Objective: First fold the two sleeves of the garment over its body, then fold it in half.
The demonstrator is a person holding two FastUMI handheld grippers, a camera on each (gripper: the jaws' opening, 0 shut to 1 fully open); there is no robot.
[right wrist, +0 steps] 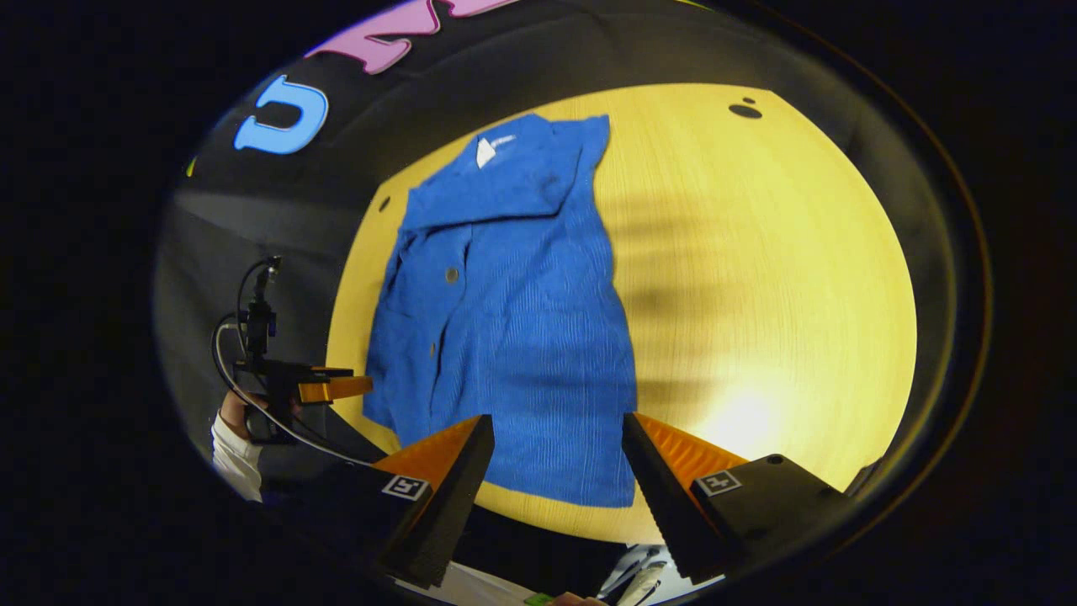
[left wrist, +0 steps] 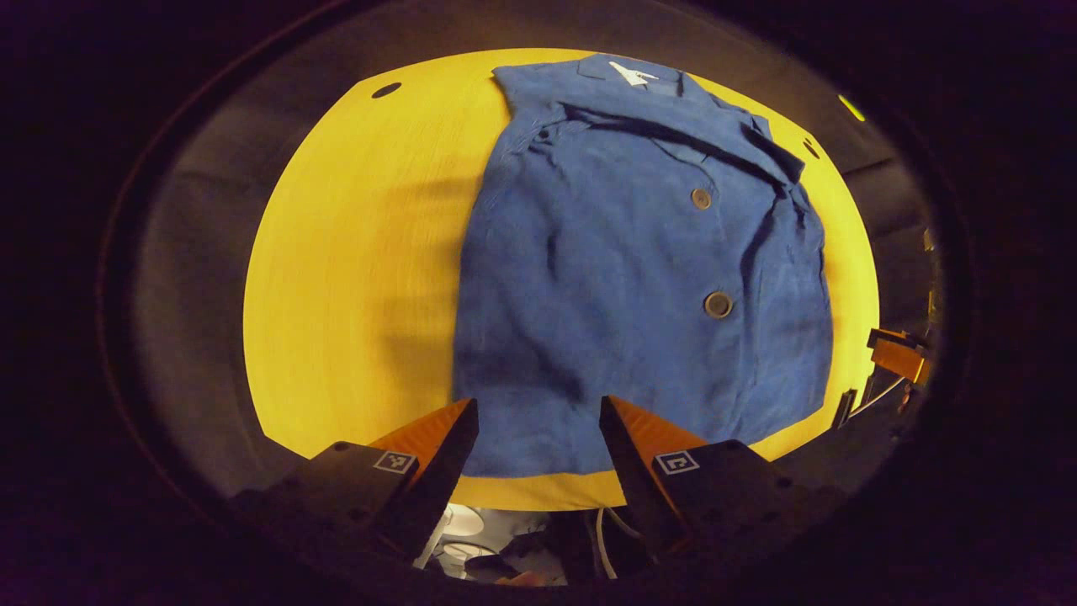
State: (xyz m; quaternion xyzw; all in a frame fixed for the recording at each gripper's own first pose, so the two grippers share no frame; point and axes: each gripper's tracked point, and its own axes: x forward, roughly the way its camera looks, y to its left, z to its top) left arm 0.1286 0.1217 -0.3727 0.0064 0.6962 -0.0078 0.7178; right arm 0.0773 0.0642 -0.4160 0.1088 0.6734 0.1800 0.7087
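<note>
Both grippers, left gripper [left wrist: 538, 421] and right gripper [right wrist: 557, 433], are hovering released and holding nothing over the near hem of the blue shirt [left wrist: 639, 278]. It's lying sleeves-in on the yellow table [left wrist: 353, 278], long axis running straight away toward its collar, 2 buttons showing.

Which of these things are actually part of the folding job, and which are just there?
Part of the job:
- blue shirt, lying on the table
- left gripper, jaws open
- right gripper, jaws open

Just there:
- round yellow table
- cable beside the left gripper
</note>
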